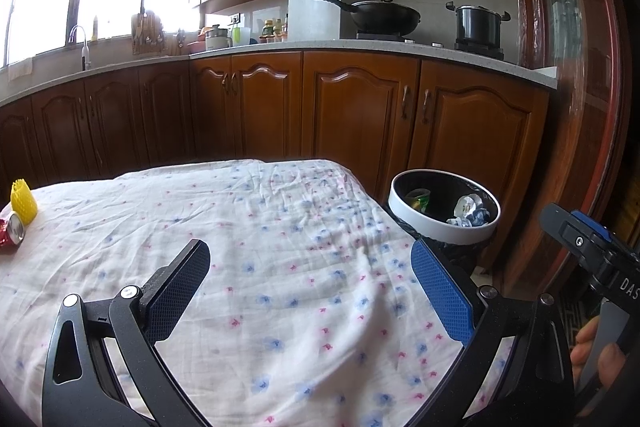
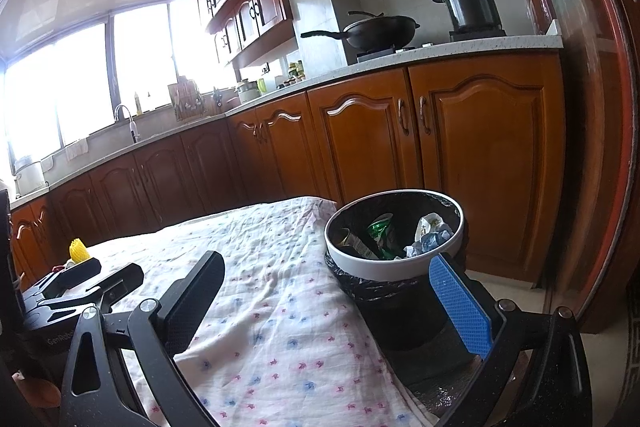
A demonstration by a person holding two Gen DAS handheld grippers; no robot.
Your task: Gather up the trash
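Observation:
A crushed red can [image 1: 11, 231] lies at the table's far left edge, touching a yellow foam net [image 1: 23, 202]; the same foam net [image 2: 79, 251] shows small in the right wrist view. My left gripper [image 1: 310, 259] hangs open over the flowered tablecloth [image 1: 256, 227], empty. My right gripper [image 2: 326, 273] is open and empty too, at the table's right edge, close to the white-rimmed trash bin [image 2: 394, 269]. This bin [image 1: 430, 229] has a black liner and holds a green can [image 2: 380, 231] and crumpled paper [image 2: 430, 237].
Wooden kitchen cabinets [image 1: 352, 107] run behind the table under a counter with a wok [image 1: 384, 15] and a pot [image 1: 478, 25]. A wooden door frame [image 1: 576, 87] stands at right. A hand [image 1: 598, 355] holds the right gripper's body [image 1: 588, 251] beside the left one.

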